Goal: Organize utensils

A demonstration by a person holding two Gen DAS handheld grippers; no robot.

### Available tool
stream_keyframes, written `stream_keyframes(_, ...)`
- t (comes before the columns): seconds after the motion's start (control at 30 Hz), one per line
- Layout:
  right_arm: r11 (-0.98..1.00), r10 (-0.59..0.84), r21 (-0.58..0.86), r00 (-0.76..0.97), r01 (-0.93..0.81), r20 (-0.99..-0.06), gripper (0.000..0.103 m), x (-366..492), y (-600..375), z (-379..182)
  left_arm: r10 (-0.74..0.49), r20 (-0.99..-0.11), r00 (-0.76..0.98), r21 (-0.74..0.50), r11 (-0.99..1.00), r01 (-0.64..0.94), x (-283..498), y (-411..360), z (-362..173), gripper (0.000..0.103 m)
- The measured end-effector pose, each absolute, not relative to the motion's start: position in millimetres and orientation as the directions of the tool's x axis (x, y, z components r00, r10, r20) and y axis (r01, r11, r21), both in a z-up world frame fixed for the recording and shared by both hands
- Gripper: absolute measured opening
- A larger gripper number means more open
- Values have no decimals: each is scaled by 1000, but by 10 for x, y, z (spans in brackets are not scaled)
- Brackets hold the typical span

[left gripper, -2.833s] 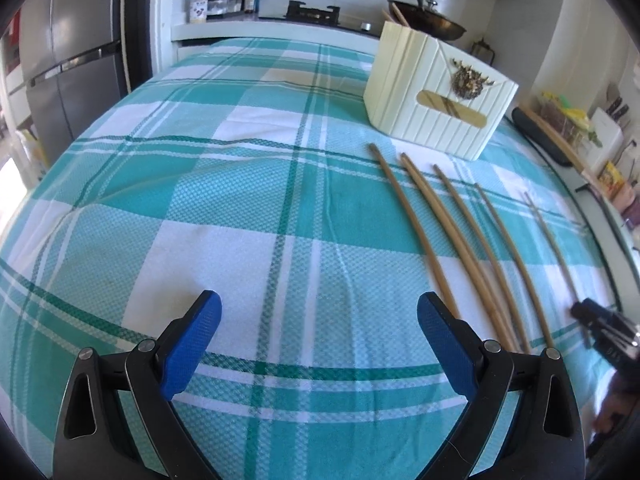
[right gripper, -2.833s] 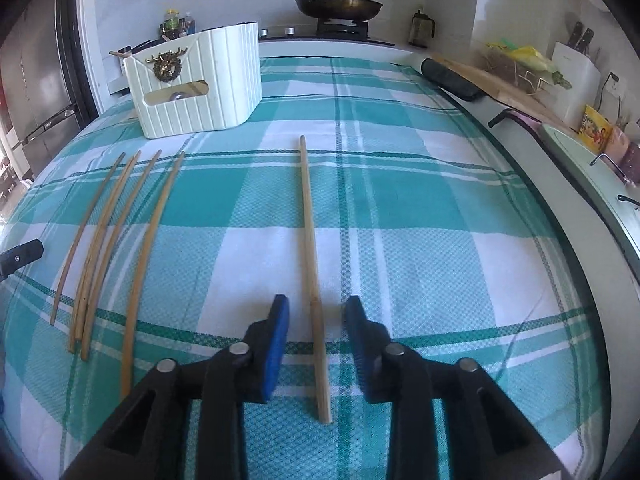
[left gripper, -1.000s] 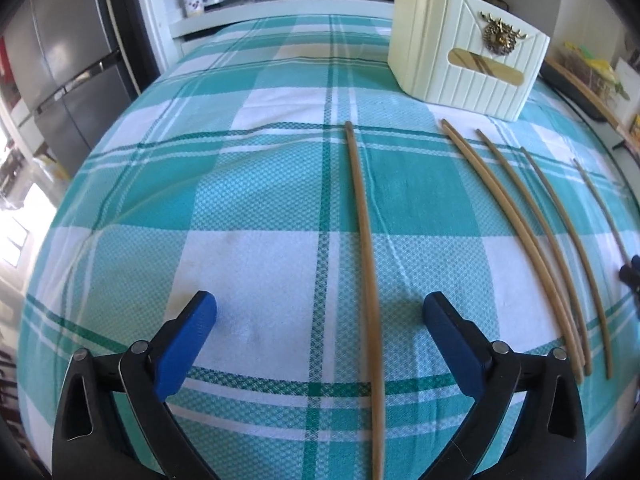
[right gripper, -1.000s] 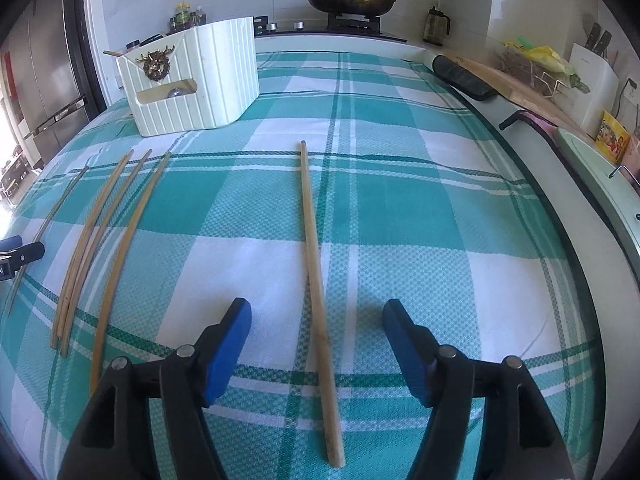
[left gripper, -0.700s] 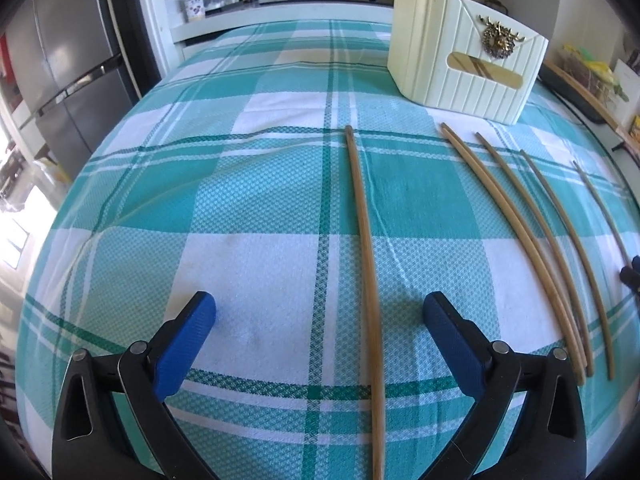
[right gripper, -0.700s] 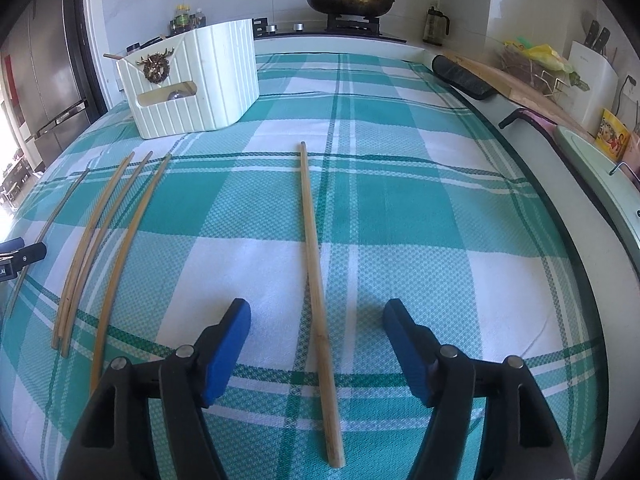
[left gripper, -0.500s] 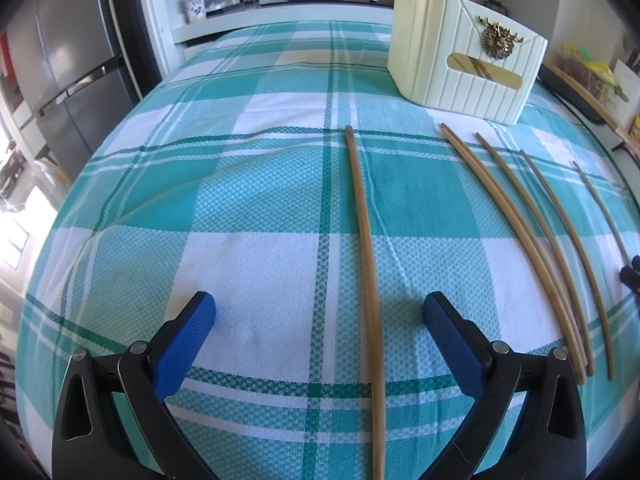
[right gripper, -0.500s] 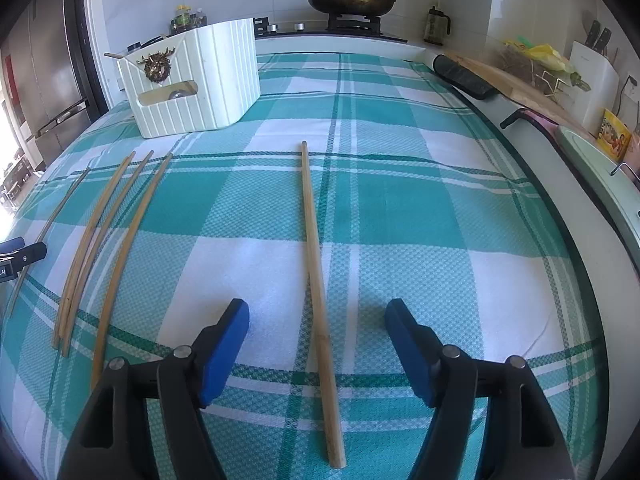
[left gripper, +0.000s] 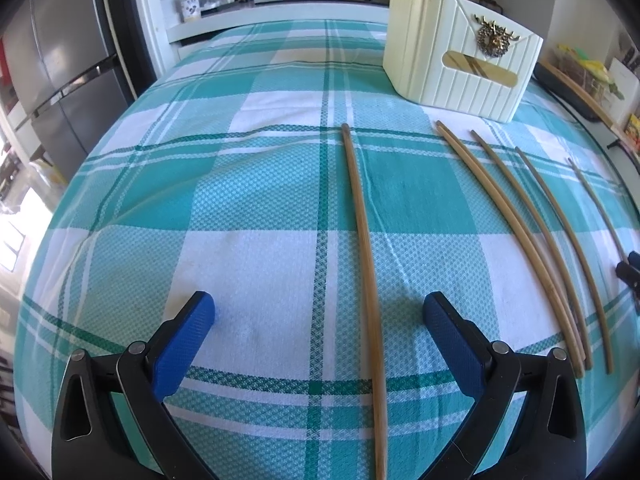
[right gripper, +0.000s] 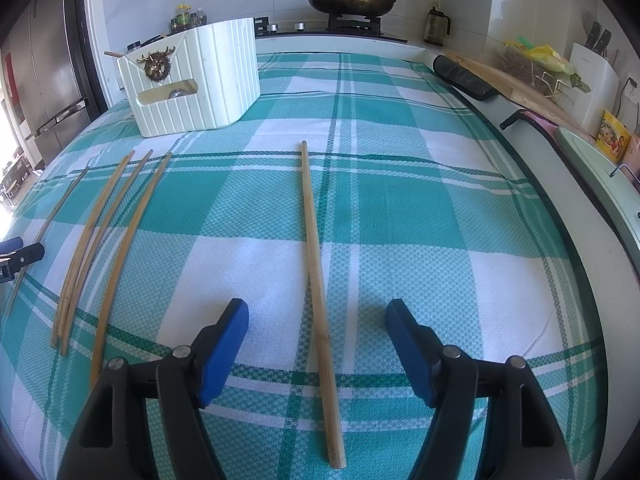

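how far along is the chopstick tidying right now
Early stage. A few utensils already poke out of the cream box. Nothing is in hand: the left hand-held gripper and right hand-held gripper are both open, each straddling a chopstick flat on the checked cloth. Six chopsticks still lie out.

right gripper [right gripper: 316, 340] fingers spread off chopstick [right gripper: 318, 276], left gripper [left gripper: 318, 334] moved over another
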State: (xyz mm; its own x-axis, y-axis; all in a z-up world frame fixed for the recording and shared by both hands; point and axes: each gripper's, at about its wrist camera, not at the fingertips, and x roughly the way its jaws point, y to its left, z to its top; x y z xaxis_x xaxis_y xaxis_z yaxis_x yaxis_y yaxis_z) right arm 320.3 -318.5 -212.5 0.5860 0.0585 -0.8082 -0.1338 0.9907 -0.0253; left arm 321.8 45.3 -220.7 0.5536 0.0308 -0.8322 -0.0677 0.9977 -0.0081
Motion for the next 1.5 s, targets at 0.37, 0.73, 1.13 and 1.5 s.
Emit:
stream_keyframes(0.37,991,58,-26,586,-134,-808,73,3203,-3182,-2125,19,-834,551,-11,999,-50,3226,456,-2214,103)
stream_keyframes(0.73,969,113,4,431,-246,-895,74,3378,-3223,-2050,-113,-881,459,-87,993,76,3425,632,-1990,102)
stream_keyframes(1.13,957,114,8,347,-291,-931,56,4327,-2939,-2080,-79,-920,385,-23,989,148,4147,372,-2090,48)
stream_keyframes(1.5,964,228,99,569,-248,-790,6,4153,-3000,-1169,-250,-785,566,-187,968,169,3795,505,-1230,4)
